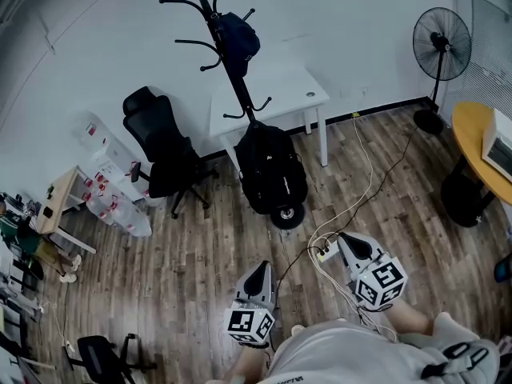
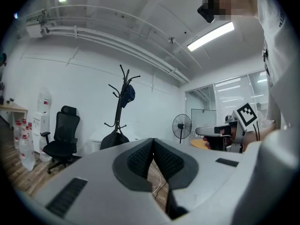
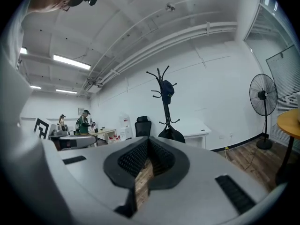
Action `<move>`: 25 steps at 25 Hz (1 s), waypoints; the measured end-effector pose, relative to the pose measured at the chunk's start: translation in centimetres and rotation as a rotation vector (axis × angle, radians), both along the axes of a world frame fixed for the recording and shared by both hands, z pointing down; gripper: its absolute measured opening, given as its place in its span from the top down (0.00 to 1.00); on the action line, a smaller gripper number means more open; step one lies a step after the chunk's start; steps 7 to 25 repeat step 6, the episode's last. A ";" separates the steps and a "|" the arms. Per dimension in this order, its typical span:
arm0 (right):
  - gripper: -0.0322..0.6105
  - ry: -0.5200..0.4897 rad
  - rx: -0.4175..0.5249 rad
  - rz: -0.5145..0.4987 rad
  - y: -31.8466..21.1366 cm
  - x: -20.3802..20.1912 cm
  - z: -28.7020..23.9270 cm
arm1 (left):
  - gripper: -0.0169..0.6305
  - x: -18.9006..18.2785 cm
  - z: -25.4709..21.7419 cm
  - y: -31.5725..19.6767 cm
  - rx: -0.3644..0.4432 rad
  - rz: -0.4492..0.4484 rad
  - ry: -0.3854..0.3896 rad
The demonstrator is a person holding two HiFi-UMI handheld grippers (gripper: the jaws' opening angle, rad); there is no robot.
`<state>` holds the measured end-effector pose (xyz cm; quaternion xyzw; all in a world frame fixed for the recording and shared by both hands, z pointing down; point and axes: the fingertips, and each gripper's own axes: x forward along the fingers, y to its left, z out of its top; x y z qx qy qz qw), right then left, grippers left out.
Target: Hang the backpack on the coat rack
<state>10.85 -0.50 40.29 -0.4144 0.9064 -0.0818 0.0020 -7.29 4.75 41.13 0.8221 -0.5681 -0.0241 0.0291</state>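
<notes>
Wood floor with black backpack at coat rack foot; left tool and right tool pressed together, empty

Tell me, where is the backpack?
In the head view's middle, the black backpack sits low against the coat rack, before the white table, right of the office chair.

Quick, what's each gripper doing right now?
Left gripper: closed, holding nothing.
Right gripper: closed, holding nothing.
</notes>
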 end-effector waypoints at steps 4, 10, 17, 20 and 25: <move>0.93 0.014 -0.003 0.026 -0.4 0.7 0.6 | 0.96 -0.5 0.2 -0.2 0.007 -0.010 0.003; 0.93 0.014 -0.009 0.039 -0.7 1.0 0.9 | 0.96 -0.8 0.4 -0.2 0.008 -0.015 0.003; 0.93 0.014 -0.009 0.039 -0.7 1.0 0.9 | 0.96 -0.8 0.4 -0.2 0.008 -0.015 0.003; 0.93 0.014 -0.009 0.039 -0.7 1.0 0.9 | 0.96 -0.8 0.4 -0.2 0.008 -0.015 0.003; 0.93 0.014 -0.009 0.039 -0.7 1.0 0.9 | 0.96 -0.8 0.4 -0.2 0.008 -0.015 0.003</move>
